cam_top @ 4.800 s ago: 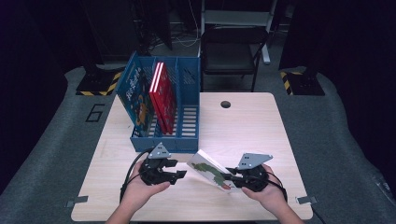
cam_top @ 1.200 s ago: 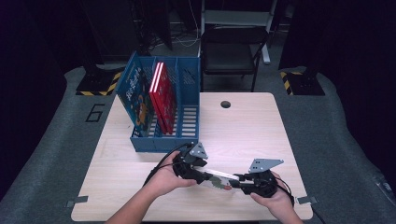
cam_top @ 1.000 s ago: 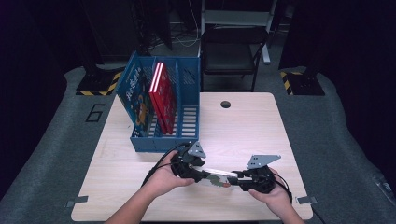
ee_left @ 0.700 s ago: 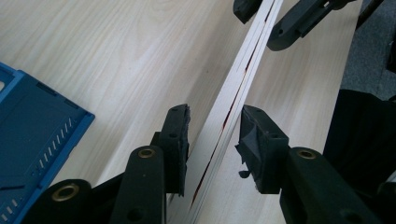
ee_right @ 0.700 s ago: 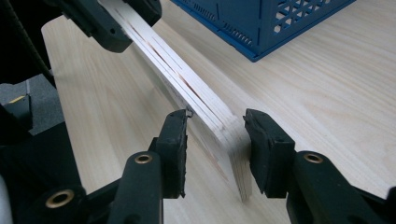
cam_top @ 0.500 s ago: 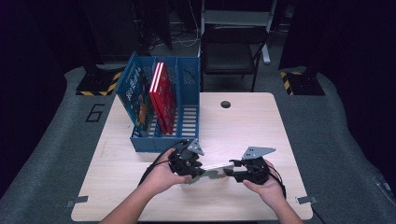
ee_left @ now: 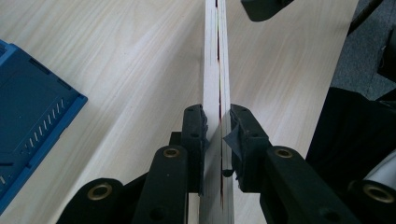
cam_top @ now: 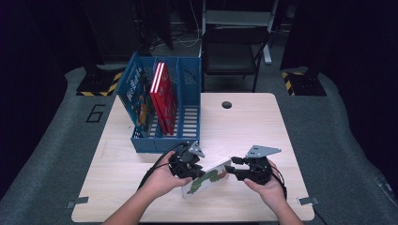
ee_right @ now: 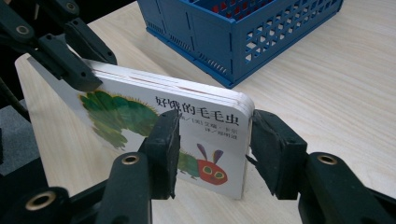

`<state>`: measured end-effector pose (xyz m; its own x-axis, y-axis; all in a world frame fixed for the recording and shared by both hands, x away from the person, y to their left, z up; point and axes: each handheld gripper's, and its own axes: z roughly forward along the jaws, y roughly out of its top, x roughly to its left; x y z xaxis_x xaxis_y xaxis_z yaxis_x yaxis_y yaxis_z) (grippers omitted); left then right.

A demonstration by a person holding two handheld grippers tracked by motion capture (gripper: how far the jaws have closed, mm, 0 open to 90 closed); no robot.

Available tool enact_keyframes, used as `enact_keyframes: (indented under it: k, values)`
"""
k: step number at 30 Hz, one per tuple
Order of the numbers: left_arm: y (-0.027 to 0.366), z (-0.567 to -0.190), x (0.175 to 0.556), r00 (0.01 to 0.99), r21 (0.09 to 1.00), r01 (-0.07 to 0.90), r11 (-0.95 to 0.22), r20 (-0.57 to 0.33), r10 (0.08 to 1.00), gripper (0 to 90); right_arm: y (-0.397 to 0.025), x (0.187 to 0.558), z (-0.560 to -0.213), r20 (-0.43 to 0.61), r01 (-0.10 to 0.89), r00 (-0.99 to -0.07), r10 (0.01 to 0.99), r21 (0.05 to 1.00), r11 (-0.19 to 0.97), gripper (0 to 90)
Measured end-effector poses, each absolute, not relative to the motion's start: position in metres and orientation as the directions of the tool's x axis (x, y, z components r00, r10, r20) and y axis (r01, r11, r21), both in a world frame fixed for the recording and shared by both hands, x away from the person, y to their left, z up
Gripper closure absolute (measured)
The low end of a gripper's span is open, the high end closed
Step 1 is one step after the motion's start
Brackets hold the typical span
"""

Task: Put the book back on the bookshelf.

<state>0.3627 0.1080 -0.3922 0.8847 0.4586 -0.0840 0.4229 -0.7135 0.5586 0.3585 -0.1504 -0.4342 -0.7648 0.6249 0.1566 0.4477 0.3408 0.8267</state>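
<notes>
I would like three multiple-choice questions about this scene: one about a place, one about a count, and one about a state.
1. Where is the blue crate relative to the caterpillar book in the high view?
A. Behind it, farther from the person
B. On top of it
C. Off the table, on the floor

2. How many books stand in the blue crate?
A. None
B. Two
C. Five

3. What is the left gripper doing?
A. Lying open on the table
B. Shut on the edge of the caterpillar book
C. Holding the blue crate

Answers: 1 A, the crate sits beyond the book on the tabletop. 2 B, a blue book and a red book stand upright inside. 3 B, the left gripper view shows its jaws pressed against both covers.
</notes>
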Motion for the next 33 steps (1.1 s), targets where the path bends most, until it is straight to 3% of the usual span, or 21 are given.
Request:
enact_keyframes:
  k: [11,33]
  values:
    - [0.098,-0.393,0.366,0.881,0.54,0.44,-0.718,-0.103,0.462,74.8,-0.166,0.342,-0.436,0.153,0.468,-0.737,0.658,0.818,0.335,50.6]
    - [0.077,-0.397,0.372,0.856,0.483,0.494,-0.723,-0.124,0.502,71.3,-0.158,0.345,-0.449,0.156,0.485,-0.729,0.666,0.804,0.343,51.9]
